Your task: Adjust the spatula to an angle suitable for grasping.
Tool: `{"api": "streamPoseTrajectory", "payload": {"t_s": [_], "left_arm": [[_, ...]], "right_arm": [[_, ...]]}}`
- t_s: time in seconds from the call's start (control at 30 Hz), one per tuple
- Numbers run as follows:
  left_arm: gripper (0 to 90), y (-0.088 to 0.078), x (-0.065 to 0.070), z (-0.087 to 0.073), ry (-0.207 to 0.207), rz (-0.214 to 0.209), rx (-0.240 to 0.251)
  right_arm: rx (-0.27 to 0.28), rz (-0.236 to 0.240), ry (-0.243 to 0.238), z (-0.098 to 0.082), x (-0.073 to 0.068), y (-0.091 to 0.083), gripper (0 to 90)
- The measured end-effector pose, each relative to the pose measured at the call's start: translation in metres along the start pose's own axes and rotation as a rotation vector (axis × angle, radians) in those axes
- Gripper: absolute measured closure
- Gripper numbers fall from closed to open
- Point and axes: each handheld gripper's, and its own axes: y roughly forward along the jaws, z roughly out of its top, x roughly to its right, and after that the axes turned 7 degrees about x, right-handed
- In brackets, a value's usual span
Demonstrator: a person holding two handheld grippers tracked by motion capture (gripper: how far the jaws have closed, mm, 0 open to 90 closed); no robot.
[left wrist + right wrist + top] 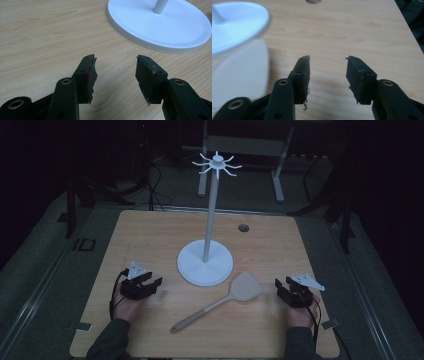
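Since both of our claws, the left gripper [150,285] and right gripper [283,287], rest spread and empty near the worktop's front corners, we judge a careless grab could tip the one tall hook stand [205,262] at the centre or skid the one spatula [220,301] beside its base toward the front edge.

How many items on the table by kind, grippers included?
Stand: 1
Spatula: 1
Grippers, left gripper and right gripper, both open: 2
Total: 4
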Motion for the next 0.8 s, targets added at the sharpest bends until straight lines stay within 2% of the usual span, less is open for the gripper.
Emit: {"api": "streamPoseTrajectory", "payload": {"t_s": [0.1, 0.13, 0.2, 0.3, 0.4, 0.5, 0.7, 0.8], "left_arm": [[50.4, 0.001, 0.001, 0.000, 0.006, -0.004, -0.002], [50.4, 0.001, 0.001, 0.000, 0.006, -0.004, -0.002], [50.4, 0.001, 0.001, 0.000, 0.005, -0.005, -0.001], [50.4, 0.000, 0.000, 0.000, 0.002, -0.002, 0.003], [50.4, 0.000, 0.000, 0.000, 0.001, -0.003, 0.003], [50.4, 0.001, 0.001, 0.000, 0.005, -0.005, -0.001], [50.4, 0.000, 0.000, 0.001, 0.006, -0.004, 0.001], [50.4, 0.000, 0.000, 0.001, 0.007, -0.006, 0.002]], "right_arm": [[0.015, 0.038, -0.007, 0.012, -0.005, -0.005, 57.7], [0.015, 0.038, -0.007, 0.012, -0.005, -0.005, 57.7], [0.033, 0.070, -0.033, 0.023, -0.013, -0.008, 60.3], [0.037, 0.088, -0.050, 0.030, -0.019, -0.007, 63.6], [0.034, 0.107, -0.053, 0.037, -0.025, -0.001, 67.5], [0.027, 0.126, -0.067, 0.042, -0.030, 0.006, 76.2], [-0.011, 0.143, -0.156, 0.050, -0.049, 0.028, 88.7], [-0.033, 0.156, -0.172, 0.052, -0.056, 0.039, 89.7]]}}
